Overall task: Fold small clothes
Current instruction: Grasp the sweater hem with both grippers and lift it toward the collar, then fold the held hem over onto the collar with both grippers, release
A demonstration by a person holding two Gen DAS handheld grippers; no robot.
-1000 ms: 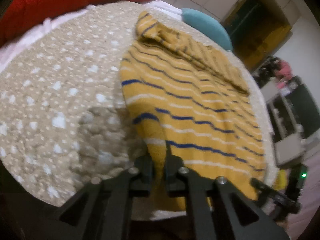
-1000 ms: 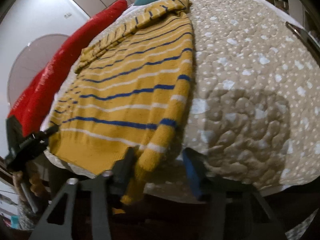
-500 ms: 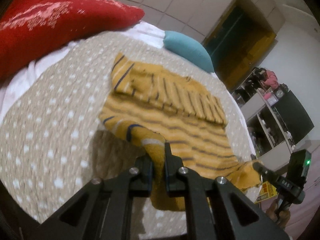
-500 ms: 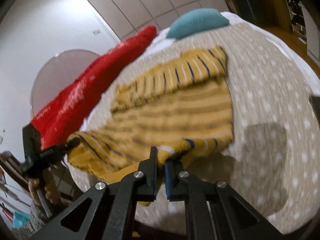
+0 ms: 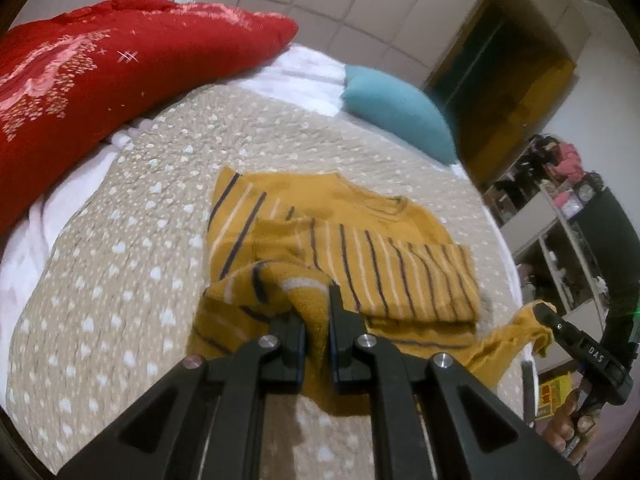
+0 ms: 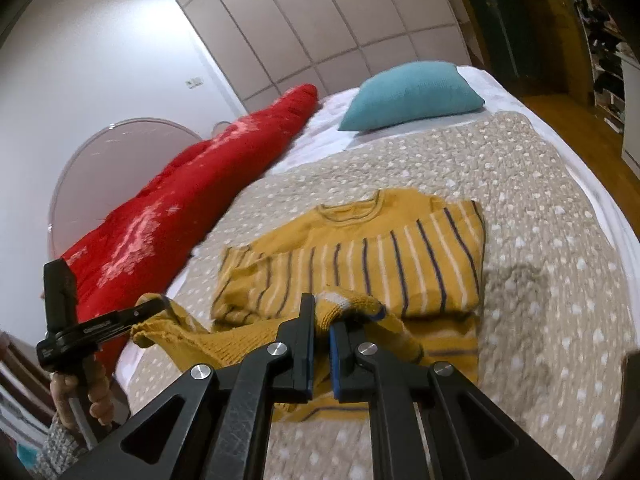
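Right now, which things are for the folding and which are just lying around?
For the folding:
- sweater, yellow with stripes, bottom edge lifted
- left gripper, shut on the sweater
- right gripper, shut on the sweater
- quilt, which the sweater lies on

Just lying around:
- red cushion
- teal pillow
- shelves beside the bed

- Your left wrist cam rides just behind the left gripper (image 5: pixel 318 320), low over the near edge of the bed (image 5: pixel 100 280), looking forward and a bit right across the quilt.
- Your right wrist cam sits just behind the right gripper (image 6: pixel 322 316), also close, facing up the bed.
- Both catch the yellow striped sweater (image 5: pixel 360 264) (image 6: pixel 360 264), red blanket (image 5: pixel 120 64) (image 6: pixel 180 216) and teal pillow (image 5: pixel 396 112) (image 6: pixel 408 94).
- Each cam also sees the other gripper at its frame edge.
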